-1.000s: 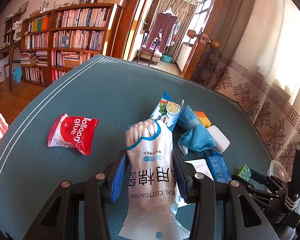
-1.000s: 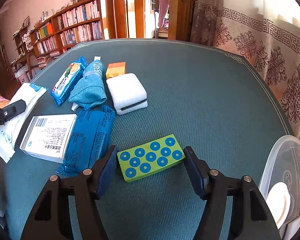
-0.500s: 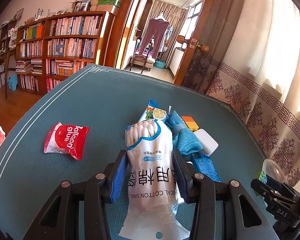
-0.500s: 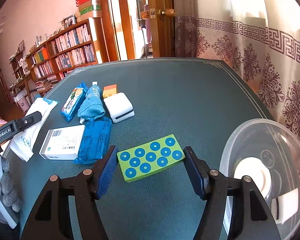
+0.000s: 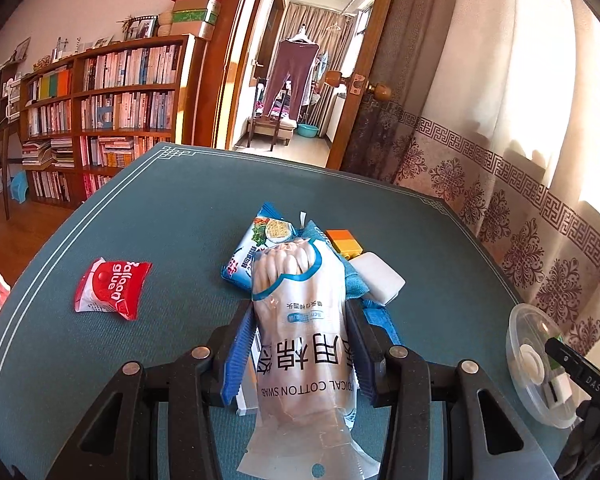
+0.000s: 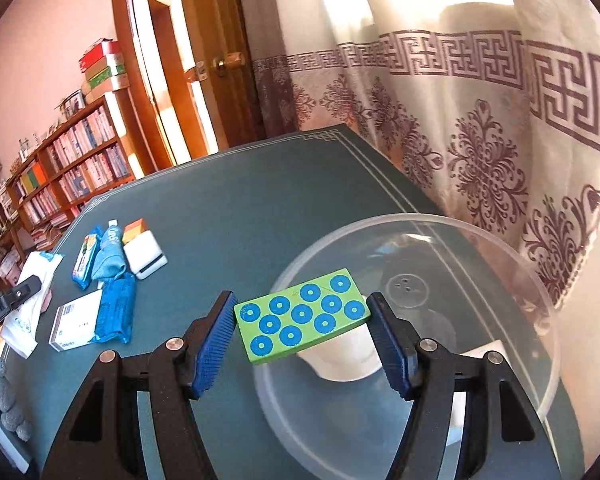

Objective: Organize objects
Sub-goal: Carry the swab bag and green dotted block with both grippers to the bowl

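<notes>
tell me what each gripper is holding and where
Left gripper clamps the cotton swab bag across its middle; right gripper holds the green dotted block by its short ends.

A table (image 6: 260,208) is seen with a round tub (image 6: 532,280) at its near right corner. A dotted block (image 6: 302,315) is held over the near left part of the tub, between the fingers of the right gripper (image 6: 302,334). A cluster is laid out on the far left of the table: a snack packet (image 6: 85,258), a rolled cloth (image 6: 109,258) and a sponge (image 6: 145,255) in a row, with a box (image 6: 76,320) and a wipes pack (image 6: 116,312) nearer. A bag of cotton swabs (image 5: 300,344) is gripped in the left gripper (image 5: 298,356); a glue packet (image 5: 110,289) is placed well to its left.
</notes>
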Available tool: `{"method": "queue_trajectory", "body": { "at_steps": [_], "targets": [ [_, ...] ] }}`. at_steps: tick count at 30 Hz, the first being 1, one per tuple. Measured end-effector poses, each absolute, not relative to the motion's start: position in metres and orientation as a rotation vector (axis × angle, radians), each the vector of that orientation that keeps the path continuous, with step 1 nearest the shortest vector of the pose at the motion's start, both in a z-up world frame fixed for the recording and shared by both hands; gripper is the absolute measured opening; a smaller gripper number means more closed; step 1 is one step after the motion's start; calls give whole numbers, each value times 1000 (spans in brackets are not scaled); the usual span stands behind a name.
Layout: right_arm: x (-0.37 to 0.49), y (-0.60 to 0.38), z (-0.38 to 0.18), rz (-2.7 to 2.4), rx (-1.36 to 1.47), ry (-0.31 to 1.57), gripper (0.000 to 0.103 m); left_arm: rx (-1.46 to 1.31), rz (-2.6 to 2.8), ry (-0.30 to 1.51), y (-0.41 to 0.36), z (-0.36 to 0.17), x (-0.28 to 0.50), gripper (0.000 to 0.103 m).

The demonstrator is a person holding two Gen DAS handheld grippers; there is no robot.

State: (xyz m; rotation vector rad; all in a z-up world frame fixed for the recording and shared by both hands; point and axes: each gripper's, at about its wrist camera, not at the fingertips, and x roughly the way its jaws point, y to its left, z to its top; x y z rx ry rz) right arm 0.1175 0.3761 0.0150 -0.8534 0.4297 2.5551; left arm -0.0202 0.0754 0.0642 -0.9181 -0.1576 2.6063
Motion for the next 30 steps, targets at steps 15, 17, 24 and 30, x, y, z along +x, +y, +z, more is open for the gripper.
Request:
{"method": "queue_trajectory", "body": {
  "at_steps": [15, 17, 24, 30],
  "targets": [
    [161, 462, 7, 2336, -773, 578, 67, -908, 2518, -40, 128, 67, -3, 47],
    [161, 464, 6, 2331, -775, 577, 67, -908, 2510, -27, 134, 67, -2, 47],
    [155, 468, -1, 2323, -786, 580, 67, -902, 2487, 8, 150, 68, 3, 47],
    [155, 473, -5, 2314, -767, 607, 68, -907, 2464, 25, 161, 69, 4, 47]
  ]
}}
